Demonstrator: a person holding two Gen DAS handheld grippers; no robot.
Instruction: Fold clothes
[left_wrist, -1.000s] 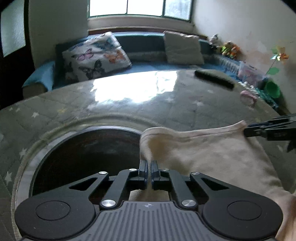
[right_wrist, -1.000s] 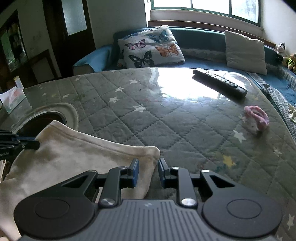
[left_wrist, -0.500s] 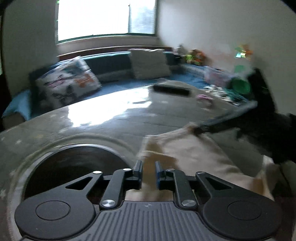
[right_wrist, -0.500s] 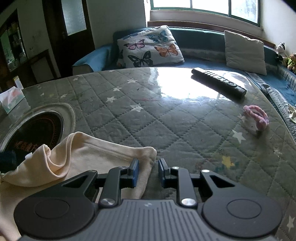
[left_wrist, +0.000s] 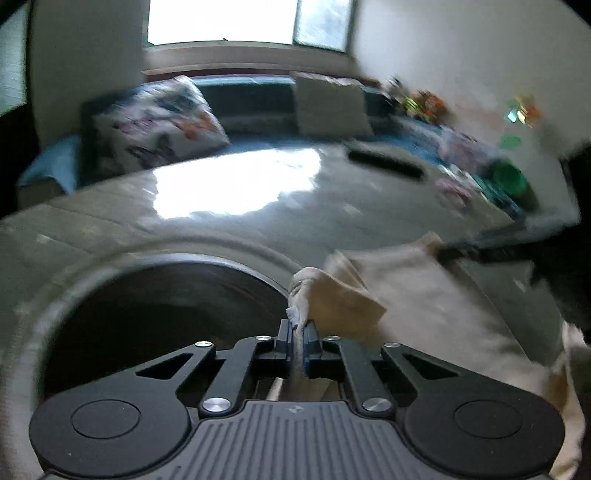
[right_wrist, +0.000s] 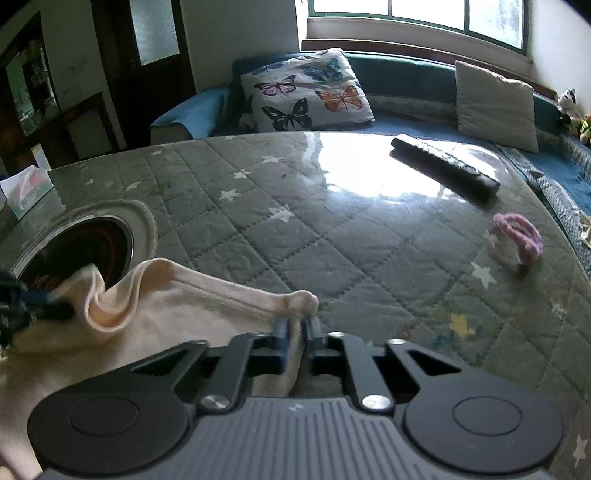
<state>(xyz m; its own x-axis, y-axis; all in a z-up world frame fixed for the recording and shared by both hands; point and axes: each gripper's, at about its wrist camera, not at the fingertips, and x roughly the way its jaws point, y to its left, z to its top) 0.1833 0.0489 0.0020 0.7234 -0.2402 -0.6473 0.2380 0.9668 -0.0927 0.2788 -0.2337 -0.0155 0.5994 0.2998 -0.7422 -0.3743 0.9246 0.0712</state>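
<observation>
Lying on the table (right_wrist: 332, 229), the cloth (right_wrist: 177, 317) looked light, soft and limp, likely to sag anywhere unsupported. Both tools had just closed and pinched its far edge: left tool (left_wrist: 298, 334) one bunched corner, right tool (right_wrist: 296, 332) the other.

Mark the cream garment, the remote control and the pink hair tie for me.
cream garment (right_wrist: 192, 314): right wrist view, flat upper panel.
remote control (right_wrist: 447, 166): right wrist view, middle of its button face.
pink hair tie (right_wrist: 519, 236): right wrist view, its pink loop.
</observation>
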